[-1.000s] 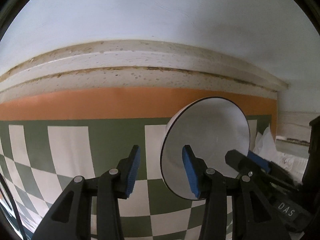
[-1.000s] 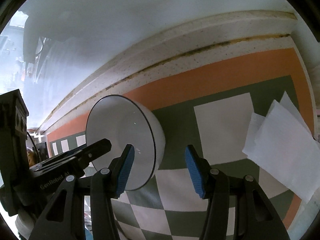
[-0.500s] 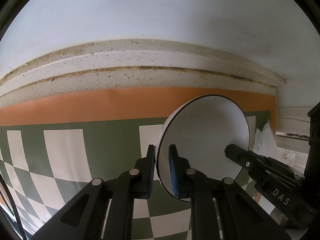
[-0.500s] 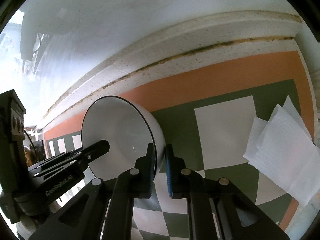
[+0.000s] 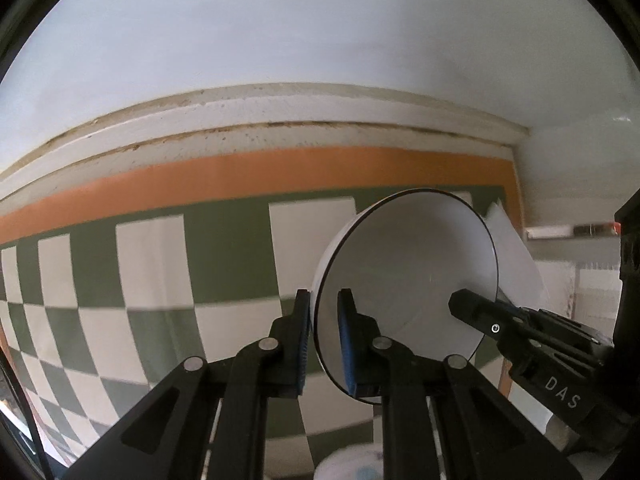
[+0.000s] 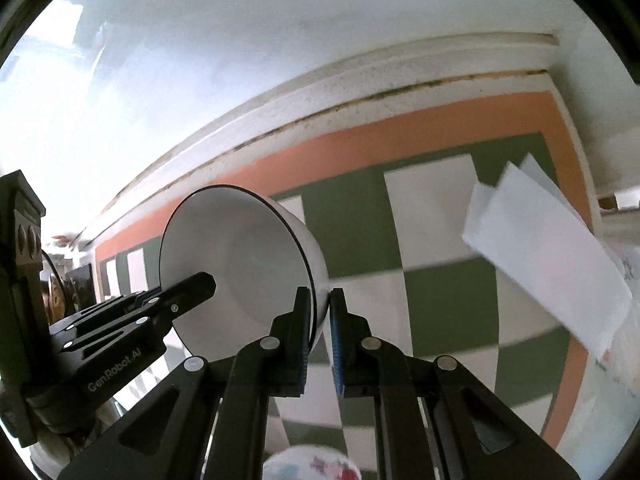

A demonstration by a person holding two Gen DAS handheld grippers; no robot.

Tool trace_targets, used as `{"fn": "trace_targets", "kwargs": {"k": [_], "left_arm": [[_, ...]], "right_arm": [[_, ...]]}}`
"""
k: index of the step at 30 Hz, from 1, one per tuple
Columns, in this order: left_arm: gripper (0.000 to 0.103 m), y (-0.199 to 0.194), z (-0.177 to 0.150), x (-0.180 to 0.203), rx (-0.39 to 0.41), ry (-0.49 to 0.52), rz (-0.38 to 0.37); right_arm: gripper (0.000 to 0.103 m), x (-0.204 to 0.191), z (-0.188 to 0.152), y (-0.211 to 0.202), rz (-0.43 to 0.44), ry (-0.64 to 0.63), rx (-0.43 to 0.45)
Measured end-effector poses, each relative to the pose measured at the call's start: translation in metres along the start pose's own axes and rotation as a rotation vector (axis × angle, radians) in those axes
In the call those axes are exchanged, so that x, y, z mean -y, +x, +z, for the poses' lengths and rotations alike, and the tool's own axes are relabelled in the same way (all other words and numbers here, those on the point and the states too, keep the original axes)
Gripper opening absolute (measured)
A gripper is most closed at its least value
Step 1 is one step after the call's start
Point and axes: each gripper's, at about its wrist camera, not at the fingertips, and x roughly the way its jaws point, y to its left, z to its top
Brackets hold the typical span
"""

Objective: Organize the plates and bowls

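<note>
bowl point(image 5: 404, 280) is up off the checkered tabletop point(image 5: 152, 264) now; my left tool point(image 5: 323, 336) and right tool point(image 6: 319, 334) pinch its opposite rims.

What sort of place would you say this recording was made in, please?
Probably a home kitchen or dining corner: a checked tablecloth lies against a white wall, with a white bowl and paper napkins over it.

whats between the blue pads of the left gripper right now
The rim of the white bowl. In the left wrist view the left gripper is shut on that rim, one pad inside the bowl and one outside. The right gripper pinches the opposite rim.
</note>
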Motion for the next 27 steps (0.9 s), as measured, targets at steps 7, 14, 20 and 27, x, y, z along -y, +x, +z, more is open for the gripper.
{"fn": "trace_targets", "kwargs": {"k": [7, 14, 20, 27], "left_arm": [[0.012, -0.032, -0.058, 0.014, 0.018, 0.056, -0.007], [0.012, -0.049, -0.112, 0.022, 0.019, 0.091, -0.030], [0.012, -0.050, -0.157, 0.027, 0.001, 0.124, -0.031], [0.012, -0.031, -0.189, 0.026, -0.047, 0.132, -0.028]], "right_arm": [[0.011, -0.009, -0.068, -0.035, -0.009, 0.001, 0.017], [0.011, -0.001, -0.144, -0.064, -0.017, 0.010, 0.035], [0.011, 0.004, -0.199, -0.074, -0.024, 0.019, 0.038], [0.011, 0.018, -0.238, -0.055, -0.017, 0.050, -0.007]]}}
